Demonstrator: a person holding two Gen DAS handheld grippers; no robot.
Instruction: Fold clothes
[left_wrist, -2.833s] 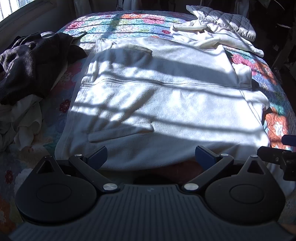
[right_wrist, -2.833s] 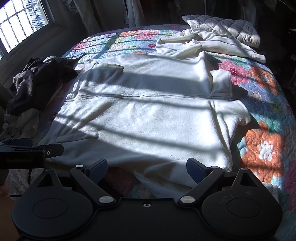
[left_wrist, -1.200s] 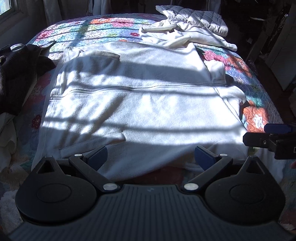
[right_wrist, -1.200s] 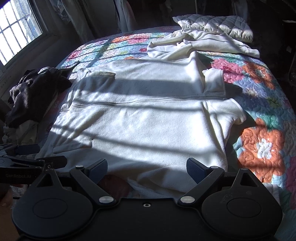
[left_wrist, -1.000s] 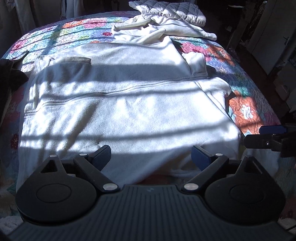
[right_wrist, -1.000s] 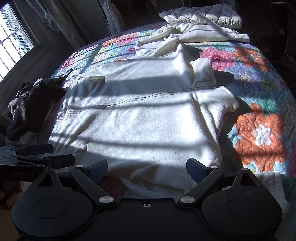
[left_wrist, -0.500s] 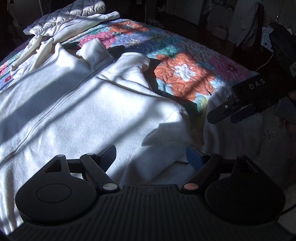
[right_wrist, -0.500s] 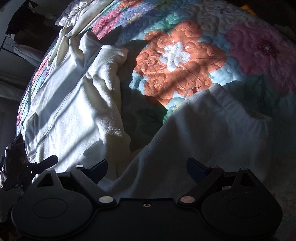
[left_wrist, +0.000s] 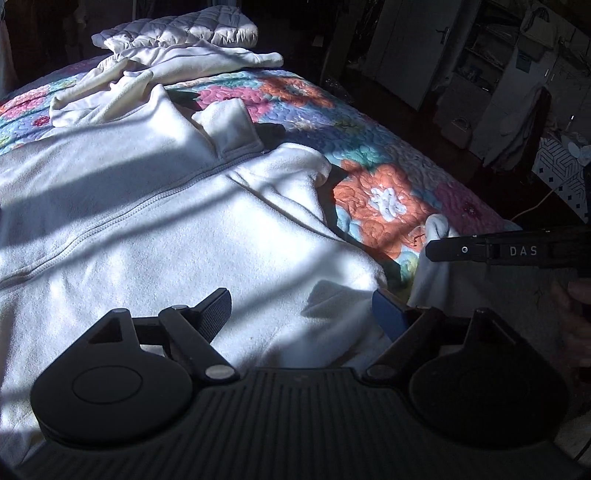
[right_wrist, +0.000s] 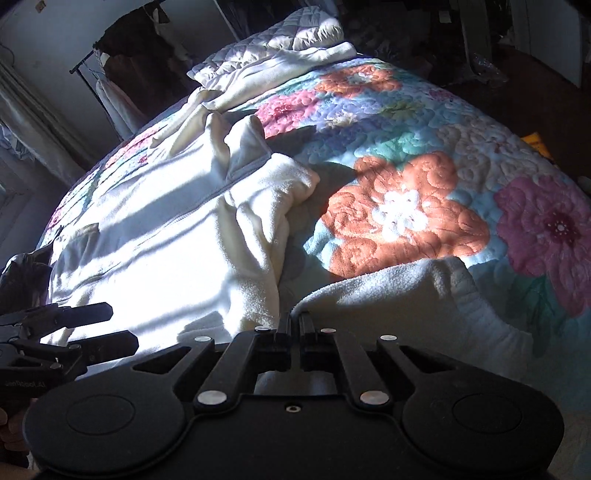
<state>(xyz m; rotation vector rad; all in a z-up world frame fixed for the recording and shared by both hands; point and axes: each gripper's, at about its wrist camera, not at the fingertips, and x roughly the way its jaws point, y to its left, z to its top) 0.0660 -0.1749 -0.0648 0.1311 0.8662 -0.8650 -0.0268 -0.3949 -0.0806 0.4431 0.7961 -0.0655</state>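
Observation:
A white fleece zip jacket (left_wrist: 155, 221) lies spread flat on the floral quilt (left_wrist: 384, 199); it also shows in the right wrist view (right_wrist: 177, 236). Its near sleeve (right_wrist: 406, 295) trails over the quilt toward the bed's edge. My right gripper (right_wrist: 295, 319) is shut on that sleeve's fabric; it also shows at the right of the left wrist view (left_wrist: 432, 251), at the sleeve (left_wrist: 436, 229). My left gripper (left_wrist: 301, 306) is open over the jacket's near right corner, holding nothing.
A cream garment (left_wrist: 177, 62) and a quilted white pillow (left_wrist: 177, 33) lie at the head of the bed. A dark floor and white cabinets (left_wrist: 417, 48) are right of the bed. A clothes rack (right_wrist: 118, 48) stands by the far wall.
Both grippers swung from the jacket's hem to its right side. My right gripper went from open to shut on the sleeve. My left gripper stayed open.

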